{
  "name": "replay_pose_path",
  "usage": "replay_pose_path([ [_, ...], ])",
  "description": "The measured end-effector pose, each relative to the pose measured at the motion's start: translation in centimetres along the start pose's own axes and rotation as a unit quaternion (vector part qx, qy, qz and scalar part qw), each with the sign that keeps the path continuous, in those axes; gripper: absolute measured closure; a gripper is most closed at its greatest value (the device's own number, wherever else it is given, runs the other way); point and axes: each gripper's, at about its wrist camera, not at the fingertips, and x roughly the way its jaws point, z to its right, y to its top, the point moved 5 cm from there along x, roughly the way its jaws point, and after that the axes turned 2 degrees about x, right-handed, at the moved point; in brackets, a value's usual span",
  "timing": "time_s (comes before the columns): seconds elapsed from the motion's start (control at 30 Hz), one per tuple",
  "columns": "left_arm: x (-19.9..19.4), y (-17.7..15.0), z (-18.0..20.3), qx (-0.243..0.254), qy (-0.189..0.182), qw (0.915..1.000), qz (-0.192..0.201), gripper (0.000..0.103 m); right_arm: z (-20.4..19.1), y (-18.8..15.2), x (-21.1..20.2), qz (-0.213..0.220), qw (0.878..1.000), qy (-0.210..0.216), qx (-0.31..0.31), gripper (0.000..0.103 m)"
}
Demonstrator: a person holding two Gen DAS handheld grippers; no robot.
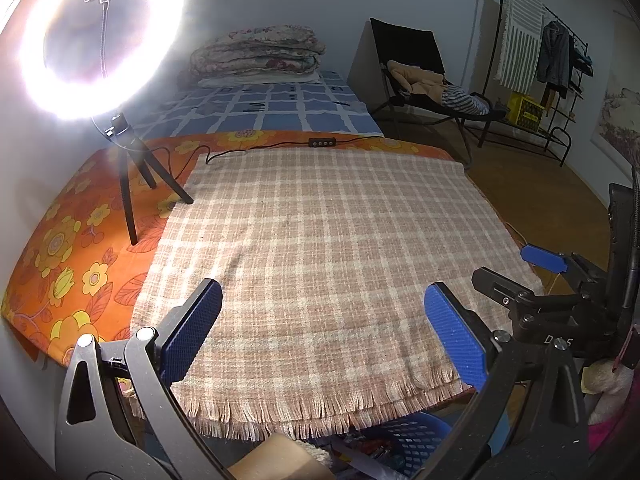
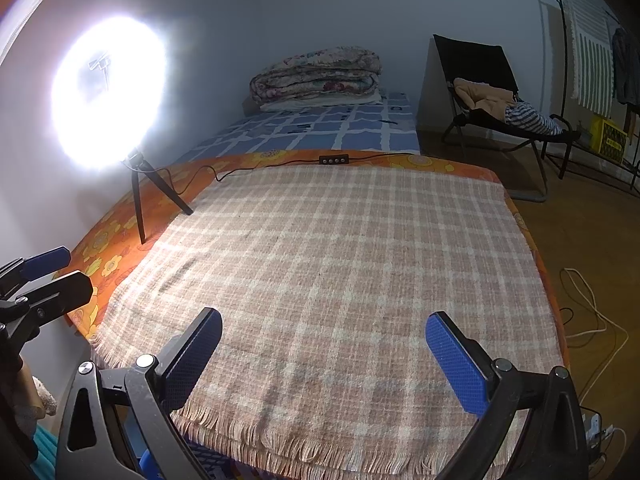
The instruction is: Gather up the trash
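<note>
A bedroom w/ pale walls and a wood floor (image 1: 532,196), seen from two handheld grippers poised over a low table: upper left of both frames, a lit ring light (image 1: 96,40) on a small black tripod (image 1: 134,168) glares off the wall, its feet on an orange floral cover (image 1: 60,248). A cable w/ an inline remote (image 1: 321,143) runs along the cover's far edge, top centre. Centre frame, a pink-and-cream plaid cloth (image 1: 320,248) w/ a fringed near edge lies over the cover; its surface shows bare, no trash item visible on it. Lower centre of the left wrist view, under the fringe, a blue perforated basket (image 1: 416,440) holds what look like wrappers and scraps; contents too blurred to name. Left gripper (image 1: 324,332) hangs over the near edge of the cloth, blue pads (image 1: 192,332) wide apart, nothing between them. Right gripper (image 2: 324,356) likewise, pads (image 2: 456,364) spread and empty; it also shows at right edge of the left view. Behind, centre: a bed w/ blue checked sheet (image 1: 276,108) and a folded floral quilt (image 1: 260,52). Upper right: a black folding chair (image 1: 416,64) w/ clothes heaped on it, then a clothes rack (image 1: 548,52) w/ a striped towel and jacket.
</note>
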Motion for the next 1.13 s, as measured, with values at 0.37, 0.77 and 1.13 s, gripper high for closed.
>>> replay_pose_path([
  [0.37, -0.05, -0.03, 0.06, 0.000, -0.001, 1.0000, 0.001, 0.000, 0.02, 0.02, 0.04, 0.000, 1.000, 0.000, 0.000, 0.000],
  [0.77, -0.55, 0.32, -0.08, -0.003, 0.001, 1.0000, 0.003, 0.000, 0.08, -0.28, -0.11, -0.003, 1.000, -0.002, -0.003, 0.000],
  [1.13, -0.44, 0.07, -0.09, 0.003, 0.012, 0.9999, 0.004, 0.000, 0.05, -0.29, -0.06, -0.004, 1.000, -0.002, -0.003, 0.000],
])
